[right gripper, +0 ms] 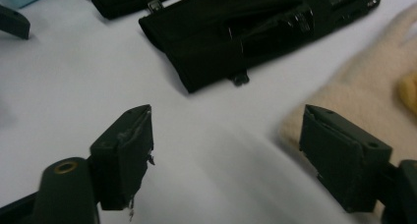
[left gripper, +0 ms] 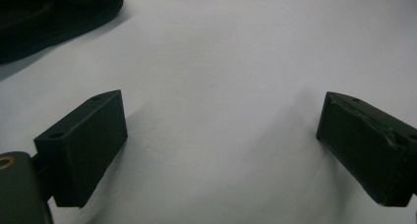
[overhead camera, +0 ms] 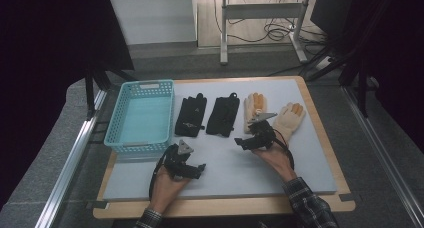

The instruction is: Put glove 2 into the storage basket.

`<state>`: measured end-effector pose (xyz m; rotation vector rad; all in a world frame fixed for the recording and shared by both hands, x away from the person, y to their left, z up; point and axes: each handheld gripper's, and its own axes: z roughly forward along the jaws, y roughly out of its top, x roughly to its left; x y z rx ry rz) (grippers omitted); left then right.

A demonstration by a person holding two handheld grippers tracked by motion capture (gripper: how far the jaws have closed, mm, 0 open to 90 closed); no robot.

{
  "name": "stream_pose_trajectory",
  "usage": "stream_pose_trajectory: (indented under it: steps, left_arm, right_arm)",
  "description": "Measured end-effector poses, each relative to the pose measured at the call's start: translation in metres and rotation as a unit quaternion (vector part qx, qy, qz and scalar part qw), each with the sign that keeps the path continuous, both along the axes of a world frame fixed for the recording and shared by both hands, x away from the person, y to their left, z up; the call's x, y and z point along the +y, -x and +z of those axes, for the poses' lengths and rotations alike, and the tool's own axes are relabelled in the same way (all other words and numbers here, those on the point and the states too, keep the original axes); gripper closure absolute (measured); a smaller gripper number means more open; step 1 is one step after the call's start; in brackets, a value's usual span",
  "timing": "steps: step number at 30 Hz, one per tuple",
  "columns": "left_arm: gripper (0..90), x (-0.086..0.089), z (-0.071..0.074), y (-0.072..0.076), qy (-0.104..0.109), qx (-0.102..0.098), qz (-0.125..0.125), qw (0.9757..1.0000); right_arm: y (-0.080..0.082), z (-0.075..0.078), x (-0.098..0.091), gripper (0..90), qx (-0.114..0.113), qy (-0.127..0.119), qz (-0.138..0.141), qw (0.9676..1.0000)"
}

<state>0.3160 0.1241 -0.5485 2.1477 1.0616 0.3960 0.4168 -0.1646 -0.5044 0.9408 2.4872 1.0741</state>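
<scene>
Black-jawed right tongs [right gripper: 226, 160] stand wide and empty, with the cream glove's [right gripper: 364, 86] cuff just beyond the right jaw and a black glove [right gripper: 236, 42] ahead. This looks like the approach to a first pick; next they need to straddle the knit cuff and pinch. Left tongs [left gripper: 221, 135] gape idle over bare counter [left gripper: 221, 52]. Further off sits a turquoise basket [overhead camera: 142, 115].

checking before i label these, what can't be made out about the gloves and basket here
- Left cream glove: high view, its cuff hidden behind the right gripper.
- Right black glove: right gripper view, fingertips cut off by the top edge.
- Left black glove: left gripper view, a dark blurred corner, the rest cut off by the frame.
- Basket: high view, label on the rim too small to read.
</scene>
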Motion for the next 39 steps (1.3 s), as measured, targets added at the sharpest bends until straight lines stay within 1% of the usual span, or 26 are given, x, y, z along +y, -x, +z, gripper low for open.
stream_pose_trajectory:
  steps: [3,4,5,6,7,11,12,13,16,17,19,21,22,23,25,26,27,28,29,31,32,33,34,37,38,39]
  left_arm:
    - [5.3,0.000,0.000,0.000,0.000,0.000,0.000,1.0000]
    - [5.3,0.000,0.000,0.000,0.000,0.000,0.000,1.0000]
    - [5.3,0.000,0.000,0.000,0.000,0.000,0.000,1.0000]
    - [5.3,0.000,0.000,0.000,0.000,0.000,0.000,1.0000]
    - [5.3,0.000,0.000,0.000,0.000,0.000,0.000,1.0000]
    - [5.3,0.000,0.000,0.000,-0.001,-0.001,-0.001,1.0000]
    - [5.3,0.000,0.000,0.000,0.000,0.000,0.000,1.0000]
    - [5.3,0.000,0.000,0.000,0.000,0.000,0.000,1.0000]
    - [5.3,0.000,0.000,0.000,-0.001,0.000,-0.001,1.0000]
    - [5.4,0.000,0.000,0.000,-0.001,0.000,-0.001,1.0000]
    - [5.4,0.000,0.000,0.000,-0.001,0.000,-0.001,1.0000]
    - [5.4,0.000,0.000,0.000,0.000,-0.001,0.000,1.0000]
    - [5.4,0.000,0.000,0.000,0.000,-0.001,0.000,1.0000]
    - [5.4,0.000,0.000,0.000,0.000,-0.001,0.000,1.0000]
    - [5.4,0.000,0.000,0.000,0.000,-0.002,0.000,1.0000]
    - [5.5,0.000,0.000,0.000,0.000,-0.002,0.000,1.0000]
    - [5.5,0.000,0.000,0.000,0.000,-0.002,0.000,1.0000]
    - [5.5,0.000,0.000,0.000,0.000,-0.002,-0.001,1.0000]
    - [5.5,0.000,0.000,0.000,0.000,-0.001,0.000,1.0000]
    - [5.5,0.000,0.000,0.000,0.001,-0.001,0.000,1.0000]
    - [5.5,0.000,0.000,0.000,0.001,-0.001,0.000,1.0000]
    - [5.5,0.000,0.000,0.000,0.001,-0.001,0.000,1.0000]
    - [5.5,0.000,0.000,0.000,0.001,-0.001,0.000,1.0000]
    - [5.5,0.000,0.000,0.000,-0.001,-0.001,-0.002,1.0000]
    - [5.5,0.000,0.000,0.000,-0.001,-0.001,-0.002,1.0000]
    - [5.5,0.000,0.000,0.000,-0.001,-0.001,-0.002,1.0000]
  right_arm:
    - [-0.010,0.002,0.005,25.9,-0.002,0.004,0.001,1.0000]
    - [-0.015,0.003,0.007,27.6,-0.003,0.001,0.001,1.0000]
    - [-0.015,0.003,0.007,27.6,-0.003,0.001,0.001,1.0000]
    - [-0.019,0.003,0.008,28.7,-0.002,0.000,0.001,1.0000]
    - [-0.027,0.005,0.011,30.5,-0.003,-0.001,-0.003,1.0000]
    - [-0.042,0.007,0.015,34.2,-0.005,-0.002,-0.014,0.9999]
    - [-0.042,0.007,0.015,34.2,-0.005,-0.002,-0.014,0.9999]
    - [-0.045,0.007,0.016,35.4,-0.002,-0.002,-0.017,0.9999]
    - [-0.058,0.008,0.019,39.7,0.001,0.001,-0.023,0.9997]
    - [-0.063,0.008,0.021,43.0,0.003,0.002,-0.028,0.9996]
    - [-0.066,0.008,0.023,44.8,0.003,0.003,-0.030,0.9995]
    - [-0.072,0.008,0.025,49.5,0.000,0.005,-0.031,0.9995]
    - [-0.078,0.007,0.028,53.7,-0.001,0.006,-0.035,0.9994]
    - [-0.078,0.007,0.028,53.7,-0.001,0.006,-0.035,0.9994]
    - [-0.083,0.006,0.031,55.8,-0.001,0.010,-0.041,0.9991]
    - [-0.089,0.004,0.033,55.9,0.001,0.013,-0.043,0.9990]
    - [-0.089,0.004,0.033,55.9,0.001,0.013,-0.043,0.9990]
    - [-0.094,0.002,0.036,54.7,0.002,0.008,-0.045,0.9990]
    - [-0.094,0.002,0.036,54.7,0.002,0.008,-0.045,0.9990]
    - [-0.098,0.000,0.039,50.1,0.005,0.006,-0.047,0.9989]
    - [-0.102,-0.002,0.043,44.5,0.005,-0.002,-0.050,0.9988]
    - [-0.102,-0.002,0.043,44.5,0.005,-0.002,-0.050,0.9988]
    - [-0.105,-0.005,0.047,38.8,0.004,-0.003,-0.051,0.9987]
    - [-0.108,-0.008,0.053,35.4,0.008,-0.001,-0.054,0.9985]
    - [-0.112,-0.012,0.057,32.6,0.008,0.008,-0.058,0.9983]
    - [-0.112,-0.012,0.057,32.6,0.008,0.008,-0.058,0.9983]
